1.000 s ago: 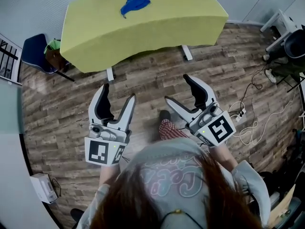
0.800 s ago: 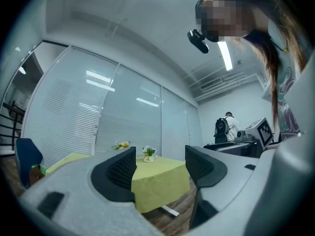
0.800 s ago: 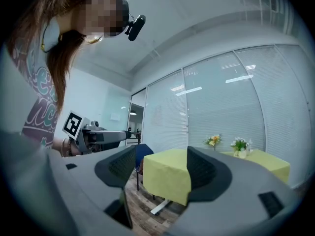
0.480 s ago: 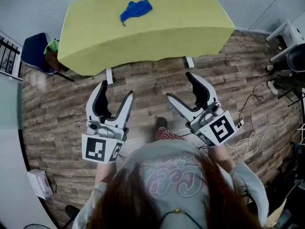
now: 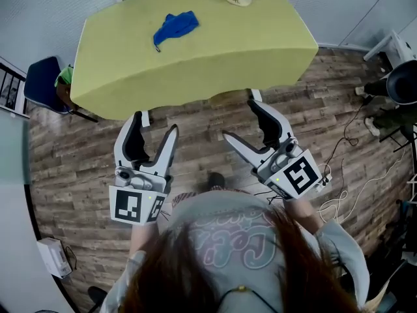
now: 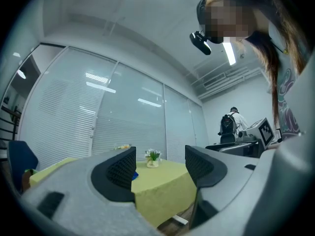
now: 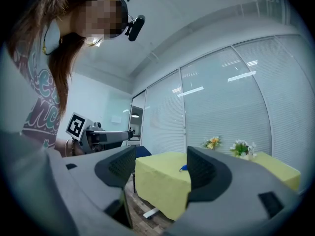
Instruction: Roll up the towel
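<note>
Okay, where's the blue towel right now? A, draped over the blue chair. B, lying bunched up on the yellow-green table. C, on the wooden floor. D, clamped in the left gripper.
B: the blue towel lies bunched on the yellow-green table, while the left gripper and right gripper are open and empty over the wooden floor.

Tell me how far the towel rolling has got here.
Nothing done: the towel lies crumpled and unrolled on the table. Nothing in hand: the left gripper and right gripper are open and empty, over the floor short of the table. Still to do: reach the towel, flatten it, roll it.
</note>
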Motion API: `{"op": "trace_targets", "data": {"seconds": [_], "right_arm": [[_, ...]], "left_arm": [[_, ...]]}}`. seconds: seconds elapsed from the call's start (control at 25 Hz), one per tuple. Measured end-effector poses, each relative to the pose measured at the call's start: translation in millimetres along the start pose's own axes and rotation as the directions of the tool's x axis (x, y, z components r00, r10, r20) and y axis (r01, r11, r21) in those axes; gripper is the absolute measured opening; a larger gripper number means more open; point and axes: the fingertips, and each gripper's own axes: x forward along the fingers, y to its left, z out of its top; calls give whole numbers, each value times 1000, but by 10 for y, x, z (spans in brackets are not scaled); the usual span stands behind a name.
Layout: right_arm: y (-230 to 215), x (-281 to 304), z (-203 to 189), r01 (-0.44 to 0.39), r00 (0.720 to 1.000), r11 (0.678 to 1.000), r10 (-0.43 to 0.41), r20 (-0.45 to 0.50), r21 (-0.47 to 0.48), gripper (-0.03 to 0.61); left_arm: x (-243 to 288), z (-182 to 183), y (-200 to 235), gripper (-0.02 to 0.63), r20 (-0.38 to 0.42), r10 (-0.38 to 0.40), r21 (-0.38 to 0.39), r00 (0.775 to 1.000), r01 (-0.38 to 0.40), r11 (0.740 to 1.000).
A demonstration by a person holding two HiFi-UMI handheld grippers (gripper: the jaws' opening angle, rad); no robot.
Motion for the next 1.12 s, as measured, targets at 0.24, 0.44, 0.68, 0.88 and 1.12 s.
{"op": "trace_targets", "data": {"seconds": [0.24, 0.44, 0.68, 0.88, 1.12], "right_arm": [[-78, 125, -103, -45, 999, 998, 45, 2, 45, 310], [-132, 178, -162, -35, 999, 999, 36, -5, 41, 310], [-237, 144, -140, -15, 1000, 998, 15, 7, 58, 310], [-247, 124, -158, -12, 1000, 998, 12, 10, 54, 310], [-308, 157, -151, -14, 1000, 998, 13, 17, 57, 310]], "left_arm": [[78, -106, 54, 285, -33, 33, -4, 999, -33, 999], [137, -181, 97, 285, -50, 19, -9, 999, -20, 1000], [282, -167, 29, 285, -35, -9, -9, 999, 9, 1000], [282, -181, -22, 285, -41, -20, -6, 999, 20, 1000], [343, -198, 30, 285, -47, -16, -3, 999, 15, 1000]]}}
